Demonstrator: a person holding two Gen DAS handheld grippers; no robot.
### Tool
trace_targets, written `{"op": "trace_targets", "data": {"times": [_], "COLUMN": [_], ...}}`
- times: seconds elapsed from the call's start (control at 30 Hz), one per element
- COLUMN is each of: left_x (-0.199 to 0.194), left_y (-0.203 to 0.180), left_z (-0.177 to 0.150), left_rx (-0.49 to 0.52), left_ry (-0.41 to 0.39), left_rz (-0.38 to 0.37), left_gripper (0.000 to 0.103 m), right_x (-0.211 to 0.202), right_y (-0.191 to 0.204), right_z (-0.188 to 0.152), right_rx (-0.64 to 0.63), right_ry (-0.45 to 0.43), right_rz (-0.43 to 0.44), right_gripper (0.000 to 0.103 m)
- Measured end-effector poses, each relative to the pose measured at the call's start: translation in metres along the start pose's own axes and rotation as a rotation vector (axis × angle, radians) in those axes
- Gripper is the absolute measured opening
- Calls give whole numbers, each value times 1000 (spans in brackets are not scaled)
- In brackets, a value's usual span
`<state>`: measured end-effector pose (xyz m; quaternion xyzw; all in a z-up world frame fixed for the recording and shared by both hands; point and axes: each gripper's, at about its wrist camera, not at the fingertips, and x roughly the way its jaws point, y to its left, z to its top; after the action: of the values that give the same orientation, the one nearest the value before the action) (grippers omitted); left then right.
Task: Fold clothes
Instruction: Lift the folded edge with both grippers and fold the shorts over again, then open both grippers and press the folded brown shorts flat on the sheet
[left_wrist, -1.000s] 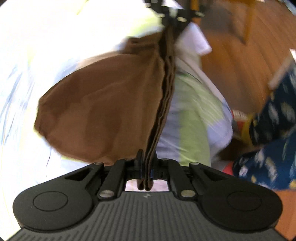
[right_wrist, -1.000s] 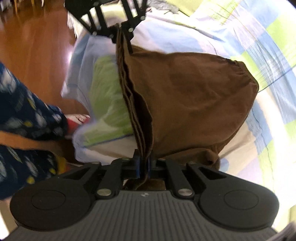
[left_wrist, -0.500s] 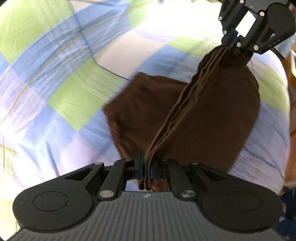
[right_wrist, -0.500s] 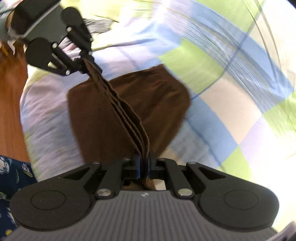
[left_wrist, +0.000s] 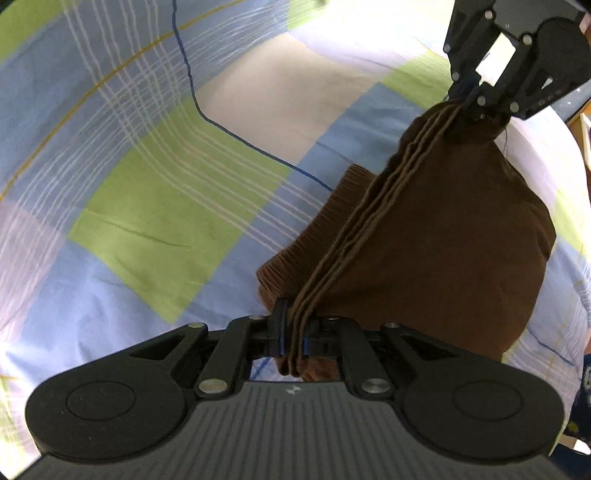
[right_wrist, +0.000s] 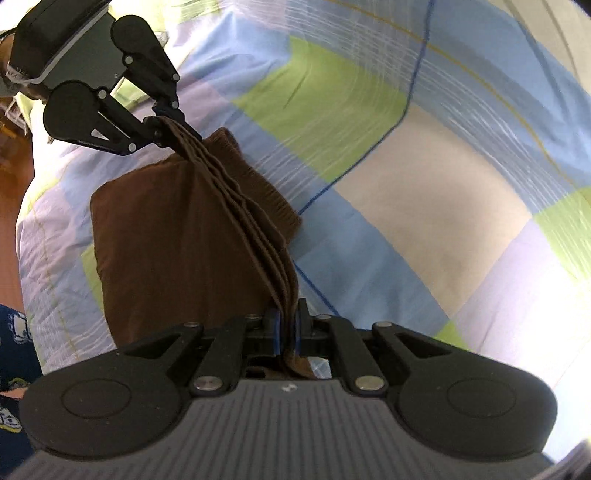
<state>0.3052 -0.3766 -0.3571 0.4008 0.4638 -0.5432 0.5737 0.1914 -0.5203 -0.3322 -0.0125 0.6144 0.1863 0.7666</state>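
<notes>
A folded brown garment (left_wrist: 436, 236) hangs in several stacked layers between my two grippers, over the checked bed cover. My left gripper (left_wrist: 293, 338) is shut on one end of its top edge. My right gripper (left_wrist: 476, 101) shows at the upper right of the left wrist view, shut on the other end. In the right wrist view the brown garment (right_wrist: 173, 240) runs from my right gripper (right_wrist: 286, 332) up to my left gripper (right_wrist: 162, 127). The ribbed hem touches the cover; the lower part drapes on it.
The bed cover (left_wrist: 155, 206) has green, blue, lilac and beige checks and fills most of both views. A wooden floor (right_wrist: 9, 206) shows past the bed's edge at the left. A person's dark blue patterned clothing (right_wrist: 13, 350) is at the lower left.
Both grippers carried the garment from beside the bed's edge to over the bed and lowered it. Its lower part now rests on the cover.
</notes>
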Motion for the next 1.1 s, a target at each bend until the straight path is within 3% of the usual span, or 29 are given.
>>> {"op": "trace_targets", "data": {"times": [0.07, 0.13, 0.2, 0.23, 0.27, 0.3, 0.37, 0.4, 0.43, 0.5, 0.53, 0.57, 0.67, 0.73, 0.8, 0.9, 1.1], "left_x": [6, 6, 4, 3, 0, -3, -16, -19, -28, -43, -50, -51, -34, -22, -10, -6, 2], "left_y": [8, 21, 28, 29, 28, 26, 19, 18, 16, 10, 6, 1, -24, -27, -31, -36, -27], "left_z": [3, 4, 1, 0, -2, -4, -15, -17, -24, -35, -40, -43, -39, -32, -22, -20, -23], "left_rx": [-9, -67, -114, -127, -132, -134, -146, -156, -202, -316, -372, -399, -415, -402, -385, -371, -417], "left_ry": [15, 12, 9, 8, 4, 0, -14, -20, -41, -119, -160, -192, -263, -254, -240, -251, -265], "left_rz": [18, 22, 27, 35, 63, 97, 204, 223, 228, 139, 87, 48, -13, 5, 33, 48, 47], "left_gripper": [47, 51, 53, 53, 52, 52, 50, 50, 49, 49, 49, 51, 51, 51, 51, 51, 51], "right_x": [6, 13, 17, 16, 15, 14, 2, -3, -25, -50, -52, -55, -40, -20, 3, 3, 18], "right_y": [-6, -11, -14, -15, -16, -16, -19, -19, -18, -11, -5, 1, 34, 44, 35, 9, -20], "right_z": [-3, -2, -1, -2, -3, -5, -12, -16, -33, -60, -70, -81, -106, -107, -111, -124, -147], "right_rx": [21, 37, 51, 67, 83, 99, 176, 204, 299, 432, 472, 512, 579, 594, 658, 790, 953], "right_ry": [10, 19, 17, 2, -13, -28, -87, -109, -210, -349, -395, -440, -527, -514, -542, -596, -604], "right_rz": [8, -1, -17, -81, -146, -212, -388, -426, -472, -380, -312, -243, -62, -56, -106, -103, -63], "right_gripper": [5, 5, 12, 33, 40, 40, 55, 55, 55, 52, 44, 38, 34, 34, 33, 33, 38]}}
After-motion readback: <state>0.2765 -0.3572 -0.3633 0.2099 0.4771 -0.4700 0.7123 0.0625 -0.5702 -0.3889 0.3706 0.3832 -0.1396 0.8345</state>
